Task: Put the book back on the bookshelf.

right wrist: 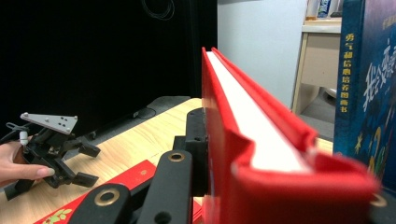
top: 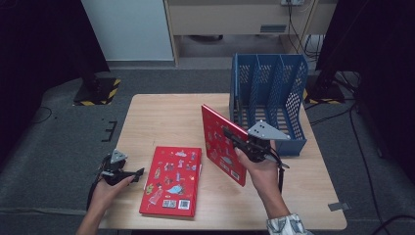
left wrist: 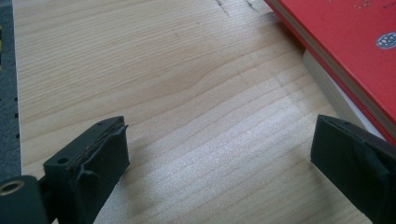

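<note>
A: Start at the left. What did the left claw (top: 128,174) do?

B: It sat low over the surface (top: 161,117), just left of the flat red book (top: 171,180). Jaws stood wide apart with nothing between them. In the left gripper view bare wood lay between the pads, and the flat red book's edge (left wrist: 336,60) ran along just beside the right-hand pad.

A: And that flat red book?

B: It lay cover up on the surface, near the front edge, left of the raised red book (top: 222,144).

A: The raised one, then.

B: The right claw (top: 241,141) was clamped on it, jaws narrow on the cover and pages. It stood on edge and tilted, lifted just right of the flat red book. In the right gripper view the page block (right wrist: 254,126) ran straight away from the camera, with the left claw (right wrist: 86,163) farther off, left of it.

A: Anything further right?

B: A blue file rack (top: 270,100) stood on the surface behind and right of the raised red book, slots facing up. I could not tell whether the book touched it.
</note>
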